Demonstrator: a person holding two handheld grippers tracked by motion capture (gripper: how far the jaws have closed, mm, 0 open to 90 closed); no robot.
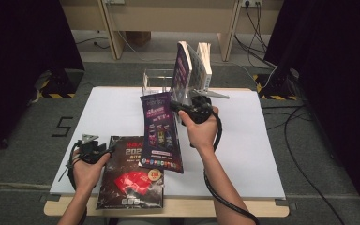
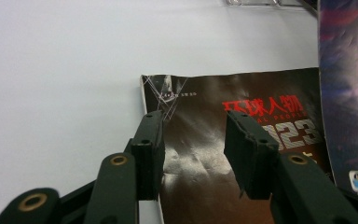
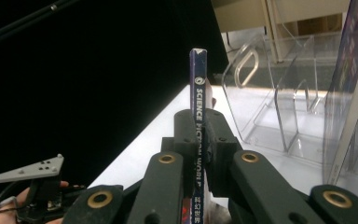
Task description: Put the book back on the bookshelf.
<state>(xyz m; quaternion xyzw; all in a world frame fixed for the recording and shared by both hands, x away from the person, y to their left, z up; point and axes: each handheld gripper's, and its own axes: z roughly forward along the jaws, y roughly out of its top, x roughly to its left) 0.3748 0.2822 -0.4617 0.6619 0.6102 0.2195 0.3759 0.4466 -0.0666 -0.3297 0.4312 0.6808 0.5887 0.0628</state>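
My right gripper is clamped on the spine of a purple magazine, held off the table so that it hangs down and tilts toward me. In the right gripper view the jaws press flat against both sides of that spine, which stands upright between them, white lettering running along it.

Lower corner of the hanging magazine overlaps a dark magazine with red print, lying flat at the near edge of the white table.

My left gripper rests at that dark magazine's left edge, jaws apart, gripping nothing. In the left gripper view its jaws straddle the cover's upper left corner; whether they touch the cover I cannot tell.

Clear acrylic rack stands at the far side of the table, just behind my right hand. Two more magazines stand upright in it, leaning slightly.
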